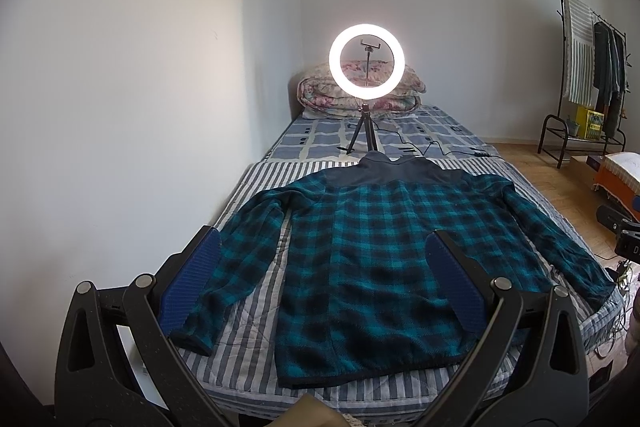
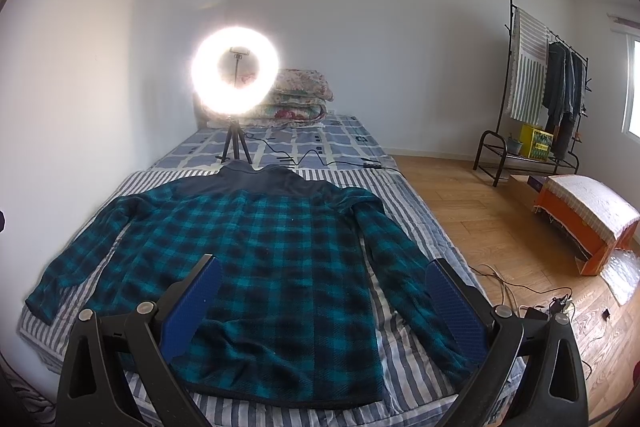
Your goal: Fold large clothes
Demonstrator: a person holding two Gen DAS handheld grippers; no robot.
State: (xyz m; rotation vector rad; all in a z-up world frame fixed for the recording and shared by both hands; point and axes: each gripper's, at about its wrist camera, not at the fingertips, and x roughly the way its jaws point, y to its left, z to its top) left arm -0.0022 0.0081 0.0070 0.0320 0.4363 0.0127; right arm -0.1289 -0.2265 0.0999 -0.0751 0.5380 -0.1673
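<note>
A teal and black plaid fleece jacket (image 1: 372, 255) with a dark yoke and collar lies flat, back up, on the striped bed cover (image 1: 248, 311), sleeves spread to both sides. It also shows in the right wrist view (image 2: 256, 259). My left gripper (image 1: 324, 239) is open and empty, held above the jacket's hem end, its blue pads (image 1: 192, 279) wide apart. My right gripper (image 2: 324, 267) is open and empty, above the jacket's lower right part near the right sleeve (image 2: 404, 279).
A lit ring light on a small tripod (image 1: 367, 67) stands on the bed beyond the collar, its cable (image 2: 320, 159) trailing right. Folded quilts (image 1: 360, 95) lie at the bed's head. A wall runs along the left. A clothes rack (image 2: 536, 99), orange stool (image 2: 588, 223) and floor cables (image 2: 532, 299) are on the right.
</note>
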